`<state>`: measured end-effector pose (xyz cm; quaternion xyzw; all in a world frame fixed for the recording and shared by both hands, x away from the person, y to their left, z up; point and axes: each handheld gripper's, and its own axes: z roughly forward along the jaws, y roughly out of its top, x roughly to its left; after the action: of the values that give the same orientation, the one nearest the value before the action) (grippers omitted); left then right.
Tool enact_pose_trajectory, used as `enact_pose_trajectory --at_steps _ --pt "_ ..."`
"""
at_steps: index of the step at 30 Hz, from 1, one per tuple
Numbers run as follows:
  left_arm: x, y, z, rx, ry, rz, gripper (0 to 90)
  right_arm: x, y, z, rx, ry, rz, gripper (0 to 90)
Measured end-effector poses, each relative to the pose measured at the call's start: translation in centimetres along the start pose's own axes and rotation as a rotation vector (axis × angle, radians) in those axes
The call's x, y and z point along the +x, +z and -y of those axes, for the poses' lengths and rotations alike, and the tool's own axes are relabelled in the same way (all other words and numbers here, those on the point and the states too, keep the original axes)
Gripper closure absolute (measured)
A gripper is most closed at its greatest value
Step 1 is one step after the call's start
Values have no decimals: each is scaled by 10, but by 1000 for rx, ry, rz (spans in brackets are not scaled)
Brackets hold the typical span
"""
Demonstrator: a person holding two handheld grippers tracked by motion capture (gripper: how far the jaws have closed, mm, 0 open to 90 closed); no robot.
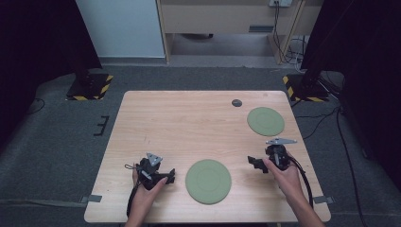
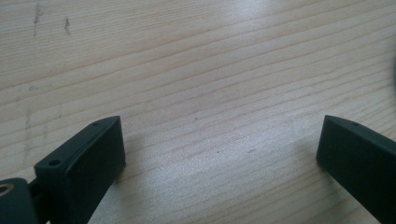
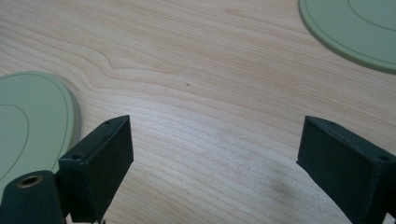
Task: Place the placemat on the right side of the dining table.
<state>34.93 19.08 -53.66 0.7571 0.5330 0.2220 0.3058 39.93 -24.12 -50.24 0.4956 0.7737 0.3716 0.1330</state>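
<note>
Two round green plates lie flat on the wooden table [image 1: 189,123]. The larger plate [image 1: 208,181] rests near the front edge, between my hands; its rim shows at the left of the right gripper view [image 3: 32,121]. The smaller plate [image 1: 265,121] lies at the back right, and its edge appears in the right gripper view's top right corner [image 3: 355,28]. My left gripper [image 1: 171,176] rests on the table just left of the larger plate, open, with bare wood between its jaws [image 2: 219,154]. My right gripper [image 1: 255,164] sits right of that plate, open and holding nothing [image 3: 215,158].
A small dark round disc [image 1: 237,102] lies near the table's back edge. Grey carpet surrounds the table, with two stand bases marked in yellow and black [image 1: 90,87] [image 1: 302,87] behind it. Cables [image 1: 331,118] trail on the floor at the right.
</note>
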Motion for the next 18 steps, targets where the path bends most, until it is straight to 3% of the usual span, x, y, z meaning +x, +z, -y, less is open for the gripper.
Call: enact_pose_trajectory --at_steps 18 --pt "0 0 0 0 3 2 6 8 31 9 23 11 64 74"
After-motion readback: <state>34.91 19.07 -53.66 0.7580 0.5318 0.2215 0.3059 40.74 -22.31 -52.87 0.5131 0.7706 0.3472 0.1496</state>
